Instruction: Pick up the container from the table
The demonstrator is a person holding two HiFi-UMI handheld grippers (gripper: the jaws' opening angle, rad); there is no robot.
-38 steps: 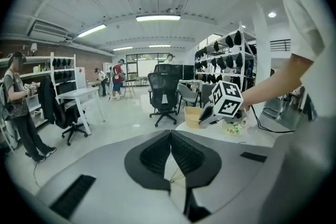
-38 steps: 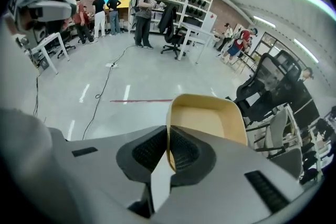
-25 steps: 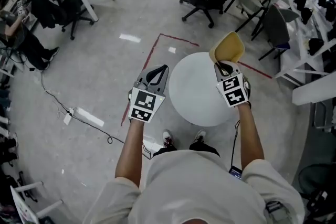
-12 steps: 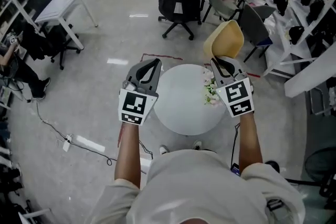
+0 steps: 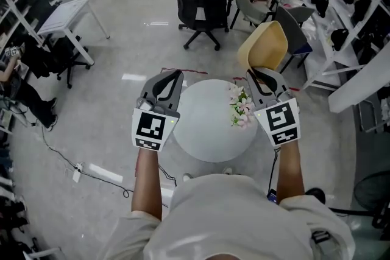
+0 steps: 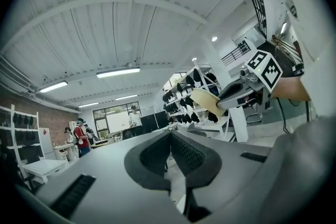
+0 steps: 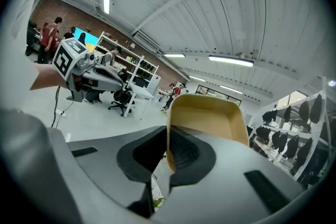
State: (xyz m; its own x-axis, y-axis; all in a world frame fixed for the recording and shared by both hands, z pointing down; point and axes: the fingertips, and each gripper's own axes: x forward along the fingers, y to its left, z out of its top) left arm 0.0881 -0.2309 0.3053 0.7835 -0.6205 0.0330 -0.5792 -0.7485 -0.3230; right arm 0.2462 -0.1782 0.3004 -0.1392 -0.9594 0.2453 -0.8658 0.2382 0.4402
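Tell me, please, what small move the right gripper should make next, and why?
Probably level the container without loosening the grip. The right gripper is shut on the container's wall, and the container hangs tilted in the air, off the table, so the pick-up looks done. The left gripper is shut and empty.

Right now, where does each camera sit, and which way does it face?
Head view: on the head, facing down at the table; forearms, left gripper, right gripper show.
Left gripper view: on that gripper, facing upward along its shut jaws; right arm shows.
Right gripper view: likewise, jaws shut on the yellow container.
Shared: the container.
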